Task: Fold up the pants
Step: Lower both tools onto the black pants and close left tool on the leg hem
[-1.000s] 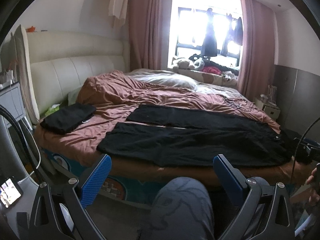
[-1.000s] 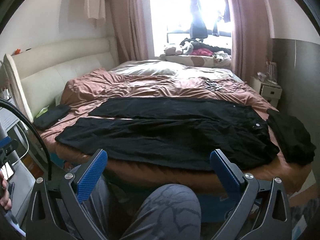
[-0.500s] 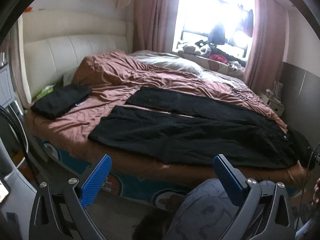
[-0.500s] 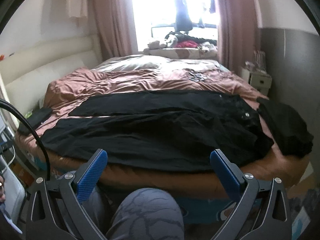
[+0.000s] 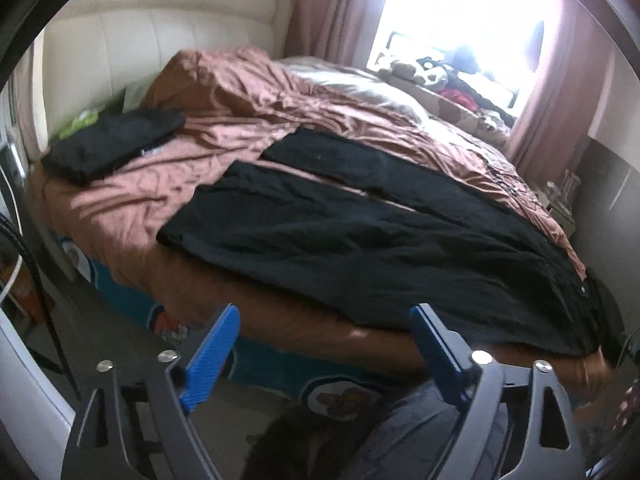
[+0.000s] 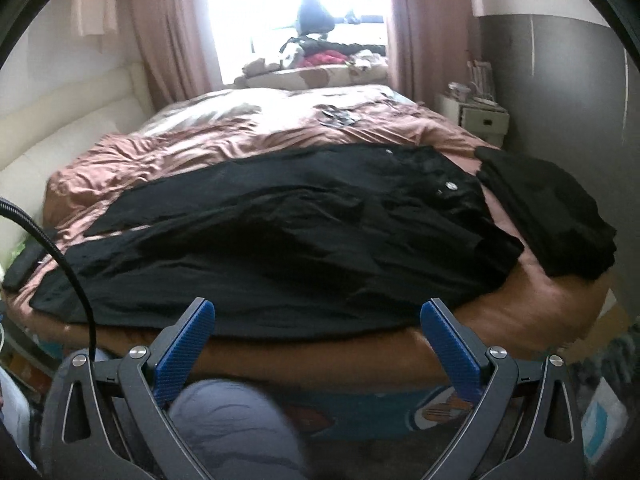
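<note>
Both grippers are coming closer to the bed than a second ago, so the pants are looking bigger in both views. The left gripper (image 5: 324, 354) has its jaws apart with nothing between them, and they have just been closing a little. Its blue fingers (image 5: 210, 362) are sitting at the bottom of the left wrist view, just below the bed's edge. The right gripper (image 6: 318, 354) is also spread wide and is holding nothing.

Just above the fingers in both views, the black pants (image 5: 360, 240) are lying flat along the near edge of the bed (image 5: 260, 312). Both legs are reaching toward the left of the frame, and the waist with its button (image 6: 451, 187) is lying to the right. A pink-brown blanket (image 5: 248, 120) is covering the bed under the pants.

A folded black cloth (image 5: 112, 144) is sitting at the left of the left wrist view, well apart from the pants. Another dark folded pile (image 6: 548, 216) is lying just beside the waist, at the right of the right wrist view. A person's knee in grey cloth (image 6: 228, 428) is showing at the bottom, between the right fingers.
</note>
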`<state>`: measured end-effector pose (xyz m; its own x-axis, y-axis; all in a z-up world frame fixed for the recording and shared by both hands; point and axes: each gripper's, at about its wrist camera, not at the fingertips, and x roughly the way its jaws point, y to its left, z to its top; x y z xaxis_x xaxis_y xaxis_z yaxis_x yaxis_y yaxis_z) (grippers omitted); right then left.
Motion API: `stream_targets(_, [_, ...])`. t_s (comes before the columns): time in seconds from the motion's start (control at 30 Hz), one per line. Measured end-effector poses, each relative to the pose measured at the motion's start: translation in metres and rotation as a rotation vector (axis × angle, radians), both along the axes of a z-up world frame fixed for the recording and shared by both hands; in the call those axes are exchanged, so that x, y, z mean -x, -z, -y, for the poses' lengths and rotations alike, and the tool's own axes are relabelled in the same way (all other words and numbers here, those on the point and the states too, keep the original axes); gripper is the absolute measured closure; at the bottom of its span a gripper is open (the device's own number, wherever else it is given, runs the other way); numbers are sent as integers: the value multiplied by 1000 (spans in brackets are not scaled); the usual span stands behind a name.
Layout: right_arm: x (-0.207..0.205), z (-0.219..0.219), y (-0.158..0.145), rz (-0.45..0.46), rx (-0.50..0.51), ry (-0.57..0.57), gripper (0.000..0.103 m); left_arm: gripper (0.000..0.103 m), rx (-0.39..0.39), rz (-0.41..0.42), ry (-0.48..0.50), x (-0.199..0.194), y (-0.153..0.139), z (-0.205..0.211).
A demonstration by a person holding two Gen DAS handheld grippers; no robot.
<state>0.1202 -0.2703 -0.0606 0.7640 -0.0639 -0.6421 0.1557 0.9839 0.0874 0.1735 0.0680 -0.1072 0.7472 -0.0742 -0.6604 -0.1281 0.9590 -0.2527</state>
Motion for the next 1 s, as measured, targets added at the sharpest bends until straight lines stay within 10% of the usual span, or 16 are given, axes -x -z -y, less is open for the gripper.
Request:
stream_targets(0.67, [-45,66,36,-94,-204,125,0,44,366,-138,-133,-72,69,-81])
stream_targets(1.0, [-60,101,49,-115,-300,172,10,49,418,-147,-220,-93,85,-106])
